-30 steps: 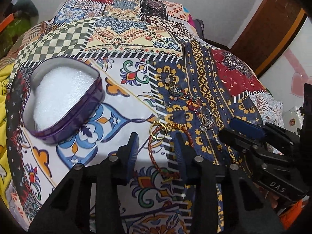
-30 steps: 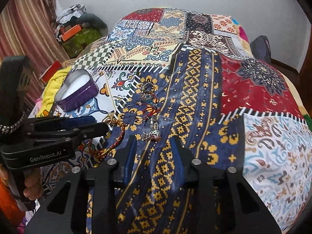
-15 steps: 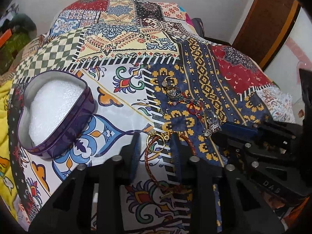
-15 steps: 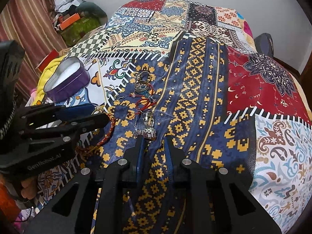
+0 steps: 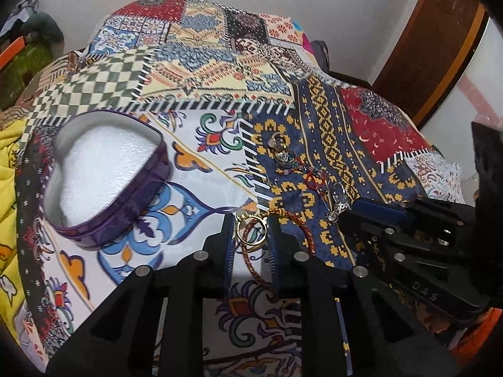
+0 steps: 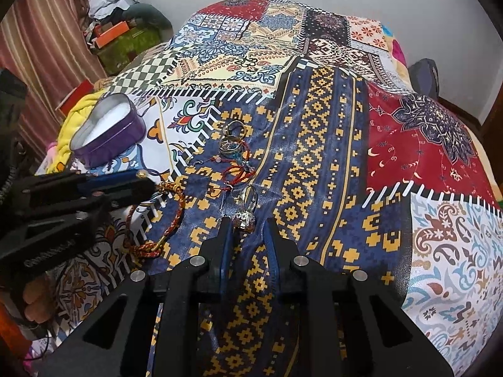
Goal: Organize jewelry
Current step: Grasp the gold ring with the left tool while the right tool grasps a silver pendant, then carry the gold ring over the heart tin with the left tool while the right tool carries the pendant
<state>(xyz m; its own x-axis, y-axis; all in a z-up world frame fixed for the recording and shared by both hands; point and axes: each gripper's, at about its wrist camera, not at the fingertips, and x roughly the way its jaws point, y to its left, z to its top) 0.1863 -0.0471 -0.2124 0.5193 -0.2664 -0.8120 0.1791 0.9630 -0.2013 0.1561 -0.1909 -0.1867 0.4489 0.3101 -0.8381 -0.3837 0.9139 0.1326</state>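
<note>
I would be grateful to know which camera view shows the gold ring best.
The left wrist view: the gold ring lies close up between the open fingers of the left gripper, its whole loop visible. In the right wrist view that gripper hides nearly all of it.

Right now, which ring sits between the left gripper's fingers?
The gold ring, on the braided cord between the left gripper's open fingers. The other rings lie farther up the quilt.
</note>
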